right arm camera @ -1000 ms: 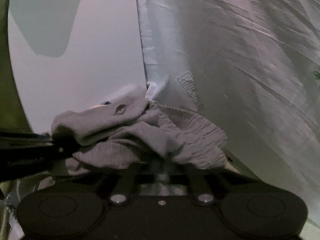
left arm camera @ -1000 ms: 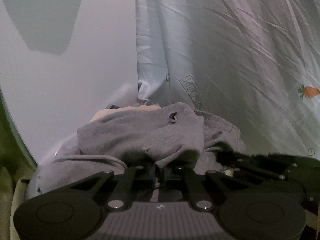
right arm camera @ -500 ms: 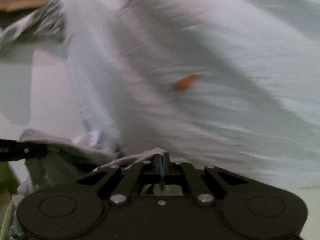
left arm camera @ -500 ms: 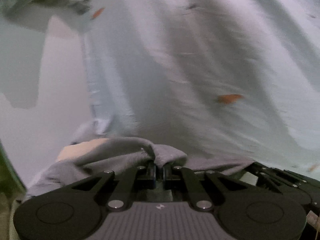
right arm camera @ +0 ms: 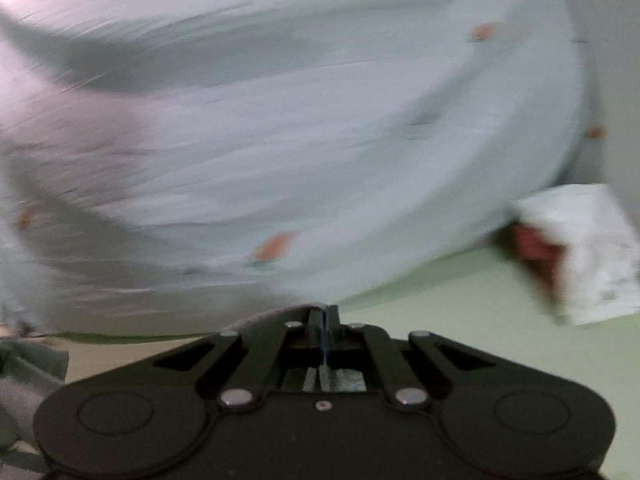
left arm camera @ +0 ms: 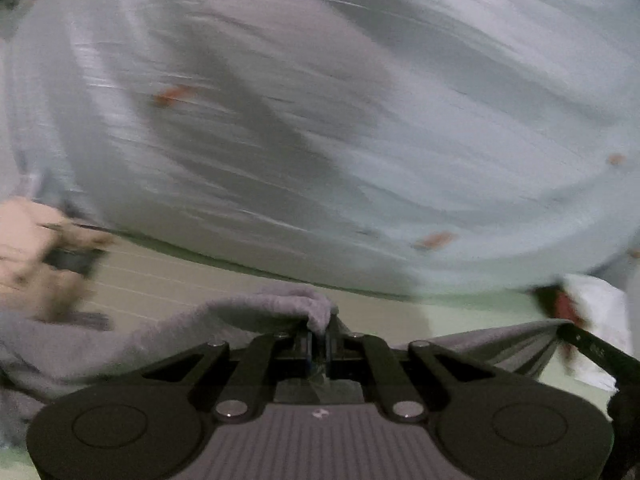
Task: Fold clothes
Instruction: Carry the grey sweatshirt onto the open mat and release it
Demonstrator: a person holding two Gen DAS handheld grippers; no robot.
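- Now the left gripper (left arm camera: pixel 318 340) has its jaws pinched tight on a bunched fold of the grey garment (left arm camera: pixel 256 312), the cloth humping up just over the fingertips and trailing away to the left edge of the left wrist view.
- More of that grey cloth runs out to the right in the same view as a taut, flat band, reaching a dark finger of the right gripper (left arm camera: pixel 592 348) at the far right.
- Over on the right wrist view, the right gripper (right arm camera: pixel 323 320) has its jaws pressed together with only a thin sliver between them, and a grey edge of the garment (right arm camera: pixel 264 316) comes right up to the tips; it looks clamped there, though blur keeps the contact soft.
- Behind everything, a big pale sheet printed with small orange motifs (left arm camera: pixel 320 120) fills the upper part of both views, heavily smeared by motion.
- Below it, a pale green surface (right arm camera: pixel 460 320) lies under the right gripper, with a lined beige patch (left arm camera: pixel 160 280) to the left in the left wrist view.
- Far left in the left wrist view, a blurred hand (left arm camera: pixel 28 256) holds something dark.
- At the right, a white folded item with a dark red patch (right arm camera: pixel 584 252) rests on the green surface, well apart from the garment.
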